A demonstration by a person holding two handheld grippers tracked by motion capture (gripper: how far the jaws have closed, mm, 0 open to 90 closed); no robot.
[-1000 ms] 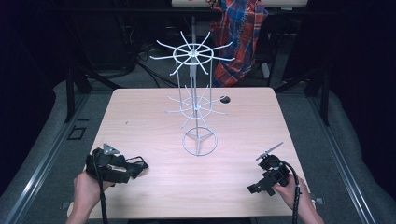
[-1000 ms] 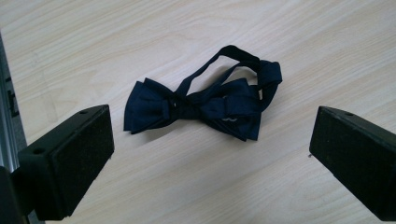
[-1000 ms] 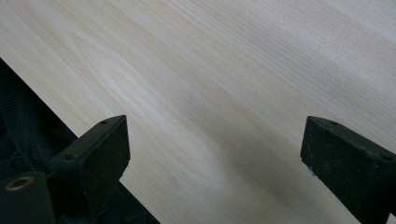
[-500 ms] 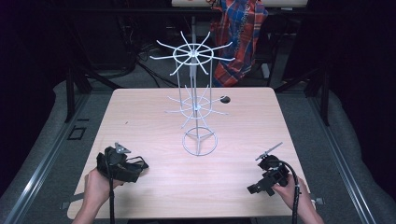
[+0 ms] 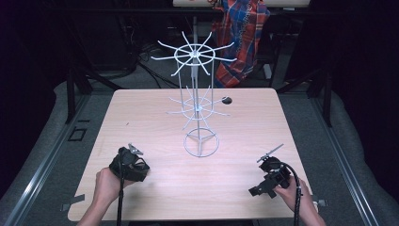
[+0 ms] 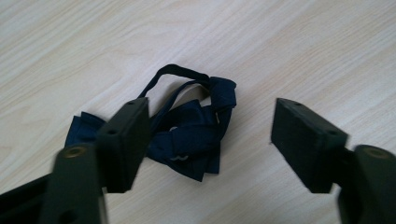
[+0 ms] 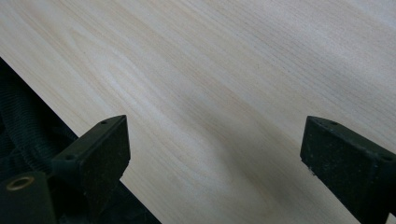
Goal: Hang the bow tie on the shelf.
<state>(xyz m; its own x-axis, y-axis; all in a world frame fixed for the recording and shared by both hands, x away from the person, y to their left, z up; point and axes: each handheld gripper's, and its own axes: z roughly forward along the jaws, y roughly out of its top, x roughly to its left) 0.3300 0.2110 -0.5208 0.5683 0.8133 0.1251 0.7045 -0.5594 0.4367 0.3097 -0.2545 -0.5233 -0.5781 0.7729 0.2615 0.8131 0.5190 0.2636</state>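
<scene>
Over the table (image 5: 155, 113), I hold both grippers parted, the left gripper (image 6: 210, 140) straddling the bow tie (image 6: 187, 135) for grasping, the right gripper (image 7: 215, 154) idle.

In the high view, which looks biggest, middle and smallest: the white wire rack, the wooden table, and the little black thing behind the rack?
Largest to smallest, as they look in the high view:
1. The wooden table, by far the widest.
2. The white wire rack, tall, standing on the table.
3. The little black thing, a tiny spot; it lies farther back, but looks plainly smallest anyway.
</scene>
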